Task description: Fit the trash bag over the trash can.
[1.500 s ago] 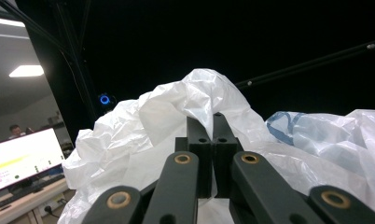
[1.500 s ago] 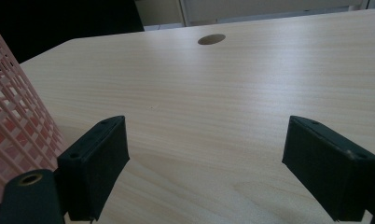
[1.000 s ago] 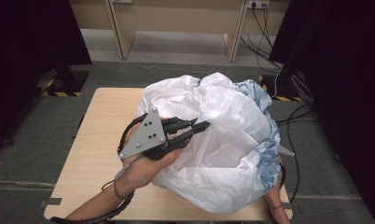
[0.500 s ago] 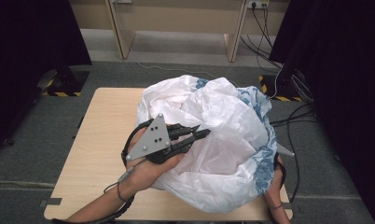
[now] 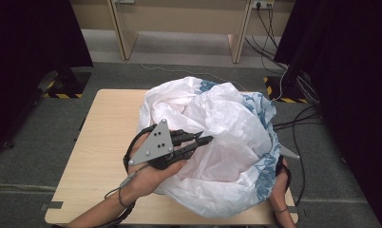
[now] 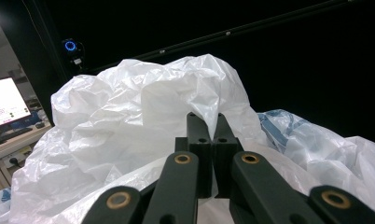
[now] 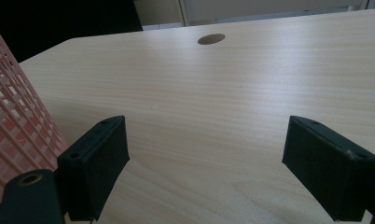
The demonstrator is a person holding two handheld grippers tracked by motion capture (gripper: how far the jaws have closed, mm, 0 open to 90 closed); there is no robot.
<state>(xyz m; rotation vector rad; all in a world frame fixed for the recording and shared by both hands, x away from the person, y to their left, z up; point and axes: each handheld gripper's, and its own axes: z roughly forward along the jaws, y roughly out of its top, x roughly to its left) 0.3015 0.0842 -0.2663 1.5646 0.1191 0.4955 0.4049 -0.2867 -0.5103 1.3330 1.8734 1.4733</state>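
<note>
A big crumpled white plastic bag [image 5: 227,118] with blue print covers the right half of the wooden table [image 5: 101,133]. My left gripper [image 5: 205,139] lies level in a hand, jaws shut, tips over the bag's left flank. In the left gripper view the bag [image 6: 129,116] billows just behind the left gripper [image 6: 211,122], and I see nothing pinched between its jaws. My right gripper [image 7: 204,135] stands open low over the bare table [image 7: 232,84], beside a pink lattice basket [image 7: 13,130]. In the high view the right hand [image 5: 278,192] shows at the bag's near right edge.
A round cable hole [image 7: 211,38] is in the tabletop ahead of the right gripper. Cables [image 5: 298,128] trail on the grey floor to the right of the table. Dark curtains stand on both sides, and a monitor [image 6: 6,102] glows at the left.
The left gripper's tips have sunk slightly toward the near side of the bag. The bag's folds have shifted a little. The right hand has stayed put.
</note>
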